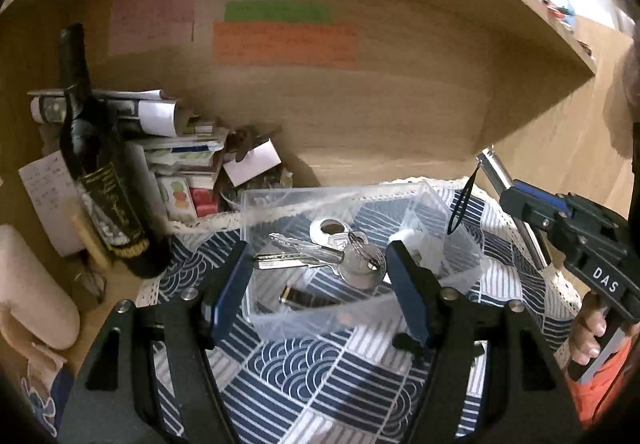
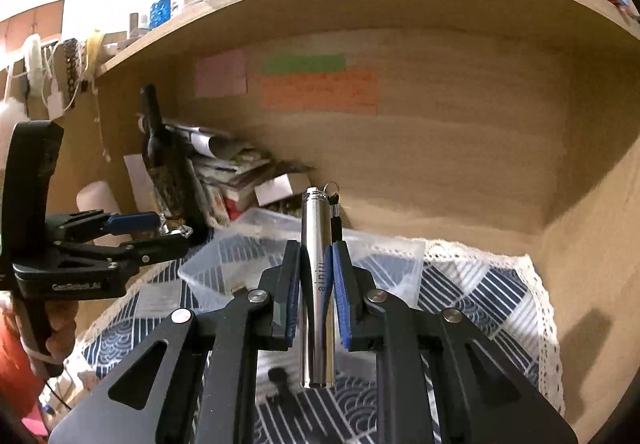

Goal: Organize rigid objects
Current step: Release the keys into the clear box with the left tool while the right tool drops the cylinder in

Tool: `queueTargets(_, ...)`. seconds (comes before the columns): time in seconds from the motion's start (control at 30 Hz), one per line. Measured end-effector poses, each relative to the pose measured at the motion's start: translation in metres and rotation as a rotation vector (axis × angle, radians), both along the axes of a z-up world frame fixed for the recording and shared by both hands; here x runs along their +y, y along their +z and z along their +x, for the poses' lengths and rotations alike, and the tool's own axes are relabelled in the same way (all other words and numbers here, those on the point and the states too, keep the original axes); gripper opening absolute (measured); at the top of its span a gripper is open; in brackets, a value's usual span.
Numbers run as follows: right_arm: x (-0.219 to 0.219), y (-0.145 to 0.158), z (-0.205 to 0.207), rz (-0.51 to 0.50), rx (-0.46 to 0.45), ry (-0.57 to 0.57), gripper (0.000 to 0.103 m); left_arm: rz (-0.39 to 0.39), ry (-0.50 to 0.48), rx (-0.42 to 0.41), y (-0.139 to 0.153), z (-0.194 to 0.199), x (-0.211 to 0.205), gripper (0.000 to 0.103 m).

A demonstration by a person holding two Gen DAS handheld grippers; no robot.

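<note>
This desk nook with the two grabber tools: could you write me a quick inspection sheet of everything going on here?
Surface: blue-and-white patterned cloth with lace edge, on a wooden desk.
Job's things: clear plastic box on the cloth; bunch of keys over it; silver metal cylinder with a black loop cord.
Clutter: dark wine bottle, stacked papers and booklets in the back left corner.
Grippers: left gripper open, fingers either side of the keys; right gripper shut on the silver metal cylinder.
Cables: nothing seen.
Surroundings: wooden back wall with pink, green and orange sticky notes; crowded shelf above.
</note>
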State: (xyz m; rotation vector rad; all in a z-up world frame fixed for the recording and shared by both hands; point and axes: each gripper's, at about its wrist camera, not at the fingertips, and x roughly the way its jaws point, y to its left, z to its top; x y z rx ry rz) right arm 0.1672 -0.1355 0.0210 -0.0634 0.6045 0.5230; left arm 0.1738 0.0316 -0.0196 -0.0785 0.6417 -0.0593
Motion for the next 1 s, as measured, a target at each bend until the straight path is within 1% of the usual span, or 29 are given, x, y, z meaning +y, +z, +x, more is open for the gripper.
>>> queueTargets(0.13, 0.012, -0.008, 0.015, -0.024, 0.008, 0.011, 0.014, -0.006, 0.006, 0.041, -0.012, 0.02, -0.001, 0.068)
queueTargets(0.23, 0.021, -0.019, 0.026, -0.041, 0.031, 0.026, 0.014, -0.009, 0.007, 0.09, -0.028, 0.037, 0.002, 0.068)
queueTargets(0.37, 0.033, -0.038, 0.042, -0.058, 0.083, 0.042, 0.014, -0.029, -0.011, 0.169, -0.051, 0.059, 0.003, 0.068)
queueTargets(0.5, 0.043, -0.06, 0.055, -0.081, 0.14, 0.059, 0.014, -0.017, -0.021, 0.202, -0.065, 0.07, 0.0, 0.068)
queueTargets(0.6, 0.048, -0.078, 0.063, -0.105, 0.187, 0.07, 0.014, -0.016, -0.042, 0.234, -0.072, 0.078, -0.002, 0.046)
queueTargets(0.67, 0.049, -0.088, 0.066, -0.12, 0.208, 0.067, 0.014, -0.038, -0.053, 0.257, -0.076, 0.083, -0.001, 0.046)
queueTargets(0.73, 0.051, -0.095, 0.069, -0.127, 0.228, 0.069, 0.014, -0.035, -0.05, 0.267, -0.079, 0.087, -0.001, 0.046)
queueTargets(0.77, 0.052, -0.098, 0.07, -0.133, 0.239, 0.071, 0.014, -0.029, -0.045, 0.265, -0.079, 0.088, -0.001, 0.046)
queueTargets(0.9, 0.052, -0.107, 0.075, -0.149, 0.278, 0.075, 0.015, -0.047, -0.049, 0.26, -0.075, 0.085, 0.0, 0.046)
queueTargets(0.97, 0.05, -0.106, 0.076, -0.135, 0.29, 0.075, 0.016, -0.04, -0.041, 0.248, -0.07, 0.08, 0.0, 0.049)
queueTargets(1.0, 0.049, -0.104, 0.076, -0.132, 0.287, 0.071, 0.017, -0.033, -0.035, 0.241, -0.067, 0.077, 0.001, 0.053)
